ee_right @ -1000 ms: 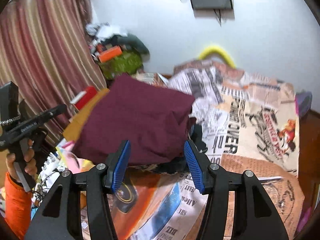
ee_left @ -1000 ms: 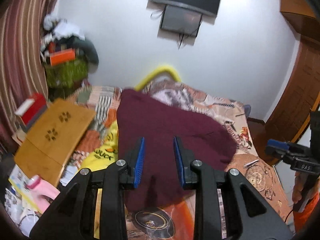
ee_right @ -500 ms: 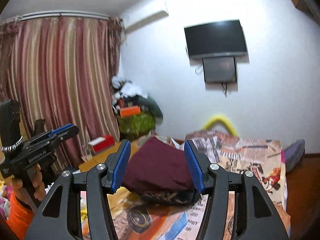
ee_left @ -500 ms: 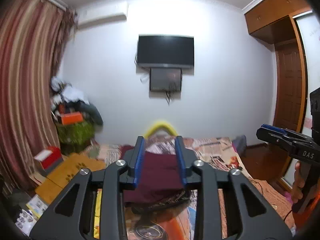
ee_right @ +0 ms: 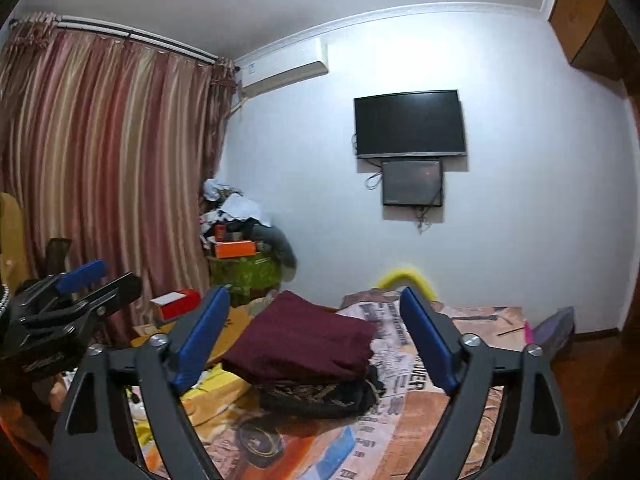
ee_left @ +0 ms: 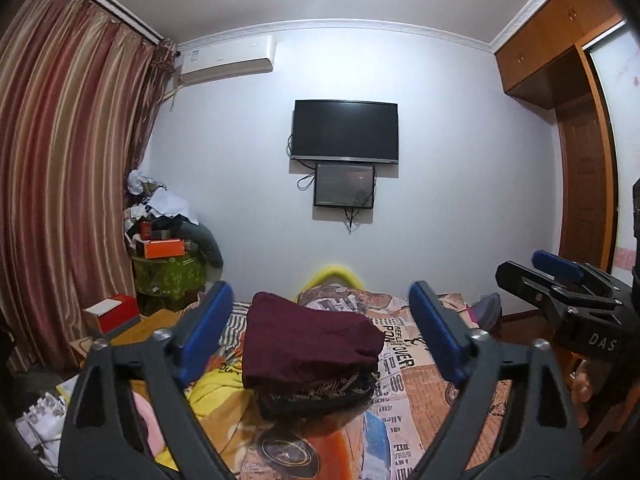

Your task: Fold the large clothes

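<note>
A dark patterned garment [ee_left: 316,394] is mostly hidden under the folded maroon garment [ee_left: 308,344] (a neat stack) on the bed [ee_left: 404,400], at twelve o'clock from both grippers. Left gripper [ee_left: 322,338] and right gripper [ee_right: 312,338] have just spread apart, holding nothing.

folded maroon garment [ee_left: 308,344] ahead, open air above
</note>
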Demonstrator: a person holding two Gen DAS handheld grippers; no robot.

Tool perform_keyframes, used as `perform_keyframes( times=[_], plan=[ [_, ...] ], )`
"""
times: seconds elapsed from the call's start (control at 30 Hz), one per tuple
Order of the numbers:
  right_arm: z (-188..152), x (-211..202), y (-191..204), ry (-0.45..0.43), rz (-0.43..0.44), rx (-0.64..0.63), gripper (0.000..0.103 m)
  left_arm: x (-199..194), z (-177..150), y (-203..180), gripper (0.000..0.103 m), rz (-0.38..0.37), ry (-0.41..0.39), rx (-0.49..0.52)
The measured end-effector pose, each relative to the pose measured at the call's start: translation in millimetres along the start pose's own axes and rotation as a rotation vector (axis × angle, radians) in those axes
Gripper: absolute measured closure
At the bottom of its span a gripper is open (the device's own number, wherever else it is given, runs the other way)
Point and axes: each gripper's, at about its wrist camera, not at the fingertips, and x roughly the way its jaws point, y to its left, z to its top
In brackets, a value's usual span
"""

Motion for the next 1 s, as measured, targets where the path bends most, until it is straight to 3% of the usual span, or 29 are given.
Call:
perform_keyframes(
  times=[0.1,0.5,1.0],
  plan=[
    [-1.0,-1.2,-2.2,-0.001,0.003,0.019,0.000,-3.0,-5.2,1.8,0.010,0.018,0.014,-0.012],
    [-11.9,-7.7,-3.2,0.025,0.001,0.014,0.000,-2.3,-9.2,-2.6,0.006,0.058,0.008,-0.004],
    [-12.8,-18.0,-7.6,0.040,-0.006,0.022,0.000,1.9,-14.9,-14.1,0.005,0.039,0.028,0.012]
  ],
)
